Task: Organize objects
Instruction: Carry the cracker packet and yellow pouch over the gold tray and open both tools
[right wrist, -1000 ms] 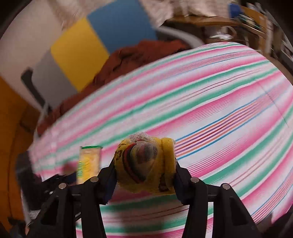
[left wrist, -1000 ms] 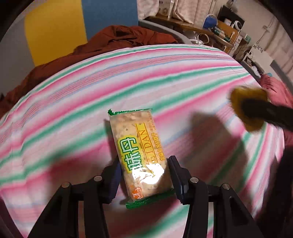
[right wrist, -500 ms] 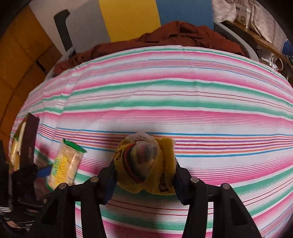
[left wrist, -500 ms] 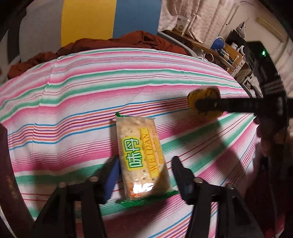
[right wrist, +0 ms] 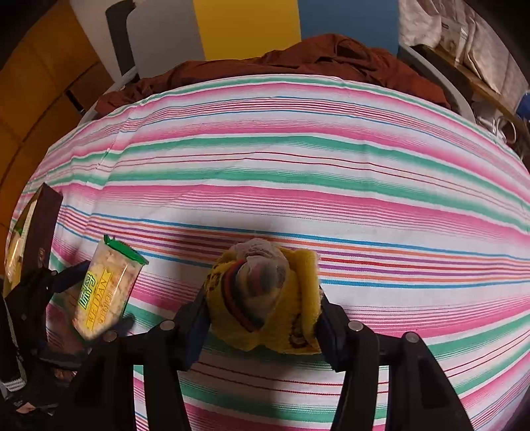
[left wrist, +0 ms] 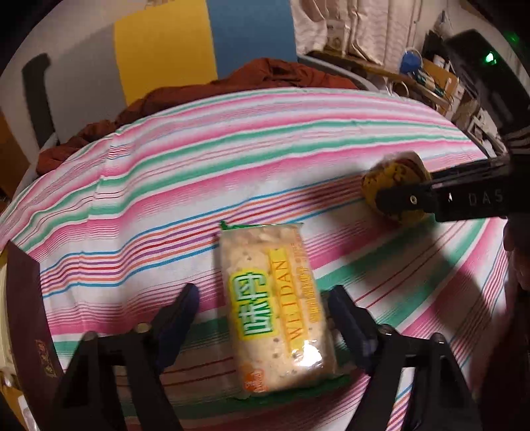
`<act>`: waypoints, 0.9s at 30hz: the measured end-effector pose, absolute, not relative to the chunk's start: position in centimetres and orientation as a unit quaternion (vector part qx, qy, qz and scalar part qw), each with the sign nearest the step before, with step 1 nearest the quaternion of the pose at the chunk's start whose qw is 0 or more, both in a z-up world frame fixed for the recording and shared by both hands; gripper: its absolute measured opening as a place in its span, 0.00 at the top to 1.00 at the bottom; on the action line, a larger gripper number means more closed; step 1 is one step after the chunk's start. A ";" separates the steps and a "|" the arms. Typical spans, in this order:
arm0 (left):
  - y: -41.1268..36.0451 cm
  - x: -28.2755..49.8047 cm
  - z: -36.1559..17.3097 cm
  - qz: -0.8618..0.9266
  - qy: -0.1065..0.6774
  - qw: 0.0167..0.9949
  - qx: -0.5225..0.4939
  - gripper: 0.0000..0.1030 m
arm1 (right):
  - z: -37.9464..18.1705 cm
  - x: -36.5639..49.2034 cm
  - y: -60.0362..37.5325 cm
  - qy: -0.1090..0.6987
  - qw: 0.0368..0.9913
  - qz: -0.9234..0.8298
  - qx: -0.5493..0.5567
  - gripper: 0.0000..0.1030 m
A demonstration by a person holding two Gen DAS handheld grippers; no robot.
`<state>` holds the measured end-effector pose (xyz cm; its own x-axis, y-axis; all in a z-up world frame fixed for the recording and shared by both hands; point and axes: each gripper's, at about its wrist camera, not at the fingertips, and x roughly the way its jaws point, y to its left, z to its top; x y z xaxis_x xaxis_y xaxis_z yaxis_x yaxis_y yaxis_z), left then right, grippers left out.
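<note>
1. Crinkly plastic first: your left gripper [left wrist: 261, 315] has its jaws spread around the cracker pack [left wrist: 276, 308], clear gaps both sides, gripping nothing; the pack looks set down on the striped cloth [left wrist: 198, 165].
2. Handling guess: pack is light, film slippery, crackers brittle; take it across the long sides mid-length, squeeze gently.
3. Your right gripper [right wrist: 261, 308] is clamped on the yellow plush bundle [right wrist: 265, 298], low over the cloth; whether it touches I cannot tell; soft, compressible, unlikely to slip.
4. Dark box [right wrist: 39, 225] stands at the cloth's left edge, just beyond the pack.
5. Cloth is wrinkled, probably soft underneath; expect things to tilt when released.
6. Far side: rust-brown fabric heap [right wrist: 298, 59], then grey, yellow, blue wall panels [right wrist: 245, 26]; cluttered shelves [left wrist: 427, 76] at right.
</note>
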<state>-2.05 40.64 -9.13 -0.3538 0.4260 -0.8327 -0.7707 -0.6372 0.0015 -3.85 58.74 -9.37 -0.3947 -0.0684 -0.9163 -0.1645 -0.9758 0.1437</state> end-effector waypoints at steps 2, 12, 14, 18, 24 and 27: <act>40.1 -2.0 -8.9 0.805 0.200 0.372 -0.417 0.49 | -9.4 -4.1 58.2 0.100 0.023 0.830 -0.549 0.48; 37.0 -1.0 -5.8 0.807 0.162 0.386 -0.416 0.54 | -9.9 -4.0 57.5 0.085 0.015 0.828 -0.554 0.48; 35.7 -0.6 -4.4 0.813 0.149 0.388 -0.408 0.54 | -10.0 -4.0 57.3 0.079 0.017 0.827 -0.556 0.48; 32.5 -0.5 -1.3 0.832 0.119 0.377 -0.389 0.54 | -10.2 -4.1 56.6 0.062 0.024 0.825 -0.561 0.48; 27.8 -0.7 2.3 0.862 0.095 0.346 -0.357 0.54 | -10.4 -4.5 56.1 0.044 0.034 0.819 -0.571 0.49; 26.0 -0.9 3.4 0.874 0.092 0.333 -0.342 0.54 | -10.3 -4.4 55.6 0.046 0.040 0.814 -0.577 0.49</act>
<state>-0.94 25.97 3.44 -0.5452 0.5188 -0.6585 -0.6442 -0.7619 -0.0669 -4.45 55.63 -10.34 -0.3310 0.0123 -0.9435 -0.1182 -0.9926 0.0286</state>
